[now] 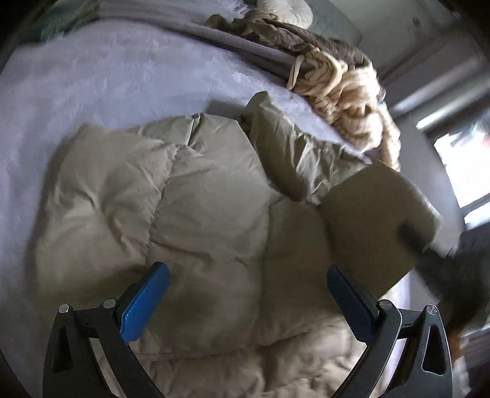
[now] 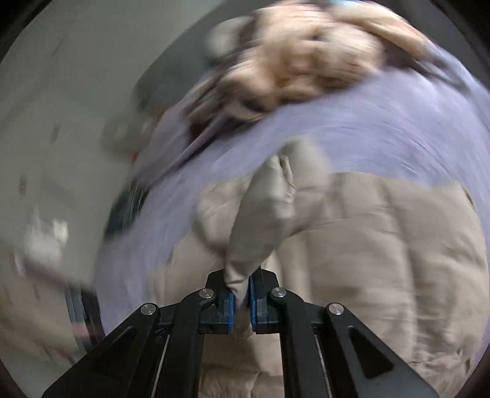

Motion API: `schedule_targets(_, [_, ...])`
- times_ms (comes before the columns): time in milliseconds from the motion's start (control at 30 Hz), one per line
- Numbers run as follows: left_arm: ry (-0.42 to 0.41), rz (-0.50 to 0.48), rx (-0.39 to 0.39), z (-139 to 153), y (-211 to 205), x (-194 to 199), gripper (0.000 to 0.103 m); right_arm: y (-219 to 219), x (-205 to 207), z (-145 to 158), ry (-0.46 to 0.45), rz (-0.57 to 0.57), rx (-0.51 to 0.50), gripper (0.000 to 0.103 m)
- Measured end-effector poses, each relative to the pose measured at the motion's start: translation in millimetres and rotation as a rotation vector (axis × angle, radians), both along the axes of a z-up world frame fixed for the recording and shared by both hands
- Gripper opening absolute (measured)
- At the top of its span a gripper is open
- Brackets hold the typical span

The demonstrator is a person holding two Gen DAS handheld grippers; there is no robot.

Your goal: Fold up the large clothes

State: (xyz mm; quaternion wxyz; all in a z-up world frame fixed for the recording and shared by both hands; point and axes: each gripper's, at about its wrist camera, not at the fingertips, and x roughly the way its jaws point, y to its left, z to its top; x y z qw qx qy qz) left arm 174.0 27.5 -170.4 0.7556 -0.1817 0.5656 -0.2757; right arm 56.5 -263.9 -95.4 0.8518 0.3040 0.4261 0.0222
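Observation:
A beige quilted puffer jacket (image 1: 190,196) lies spread on a lavender bed sheet (image 1: 101,82). My left gripper (image 1: 248,272) is open and empty, hovering above the jacket's body. In the left wrist view the right gripper (image 1: 413,232) shows blurred at the right, holding up the jacket's sleeve cuff (image 1: 367,214). In the right wrist view my right gripper (image 2: 242,294) is shut on the jacket sleeve (image 2: 260,214), which rises from between the blue pads (image 2: 230,309). The rest of the jacket (image 2: 382,245) lies below. That view is motion-blurred.
A brown and cream chunky knit garment (image 1: 343,79) lies heaped at the bed's far right edge; it also shows in the right wrist view (image 2: 300,61). A white pillow (image 1: 288,9) sits at the back. A bright window (image 1: 462,165) is at right.

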Motion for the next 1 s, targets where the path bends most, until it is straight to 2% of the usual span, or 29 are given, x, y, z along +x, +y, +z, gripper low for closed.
schedule_targets(100, [0.046, 0.023, -0.106, -1.9, 8.2, 7.3, 0.103, 52.3, 5.0, -4.7, 0.043, 0.158, -0.118, 0.010])
schedule_targets(167, [0.067, 0.021, -0.164, -2.1, 8.7, 10.7, 0.103, 72.3, 2.7, -13.0, 0.077, 0.211, -0.169, 0.017])
schedule_targets(233, [0.084, 0.008, -0.205, -2.3, 5.8, 12.6, 0.103, 87.8, -1.4, -24.5, 0.137, 0.269, -0.169, 0.051])
schedule_targets(267, [0.094, 0.001, -0.217, -2.8, 3.0, 13.6, 0.103, 85.5, -7.5, -29.0, 0.152, 0.273, -0.155, 0.057])
schedule_targets(333, [0.104, -0.015, -0.228, -3.9, -3.1, 14.5, 0.103, 75.4, -22.1, -34.9, 0.180, 0.254, -0.110, 0.060])
schedule_targets(433, [0.106, -0.040, -0.224, -5.6, -13.5, 13.7, 0.103, 34.8, -51.7, -42.7, 0.234, 0.151, -0.024, 0.060])
schedule_targets(533, [0.103, -0.067, -0.209, -6.9, -25.3, 13.6, 0.103, -24.1, -91.5, -54.6, 0.287, -0.019, 0.118, 0.060])
schedule_targets(633, [0.098, -0.089, -0.168, -9.8, -40.7, 13.5, 0.102, -84.2, -139.0, -68.3, 0.293, -0.223, 0.267, 0.060])
schedule_targets(667, [0.095, -0.097, -0.153, -11.2, -44.7, 13.1, 0.090, -102.0, -147.6, -72.1, 0.290, -0.291, 0.305, 0.060])
schedule_targets(700, [0.098, -0.115, -0.134, -12.4, -51.6, 12.8, 0.064, -122.2, -162.4, -77.4, 0.271, -0.379, 0.359, 0.060])
schedule_targets(733, [0.103, -0.126, -0.118, -14.9, -55.5, 12.8, 0.048, -135.1, -170.9, -81.3, 0.249, -0.438, 0.396, 0.060])
schedule_targets(767, [0.107, -0.138, -0.079, -16.7, -61.8, 12.3, 0.017, -143.7, -177.4, -83.5, 0.234, -0.482, 0.421, 0.060])
schedule_targets(800, [0.100, -0.143, -0.056, -16.8, -64.6, 10.9, 0.013, -155.0, -183.1, -87.1, 0.217, -0.538, 0.449, 0.055])
schedule_targets(833, [0.068, -0.139, -0.032, -11.5, -65.9, 7.0, 0.013, -162.0, -184.4, -88.8, 0.204, -0.571, 0.457, 0.029])
schedule_targets(867, [0.041, -0.140, -0.022, -6.7, -65.5, 3.1, 0.013, -165.7, -182.6, -87.9, 0.202, -0.589, 0.442, 0.015])
schedule_targets(900, [0.013, -0.141, -0.013, -2.2, -63.5, -1.5, 0.013, -170.1, -176.9, -83.7, 0.204, -0.580, 0.393, 0.008])
schedule_targets(933, [-0.022, -0.139, 0.007, 4.0, -59.8, -8.1, 0.013, -167.1, -168.1, -81.3, 0.196, -0.562, 0.364, 0.007])
schedule_targets(1000, [-0.044, -0.133, 0.044, 4.5, -50.4, -14.8, 0.013, -163.6, -153.5, -66.6, 0.163, -0.472, 0.279, 0.006])
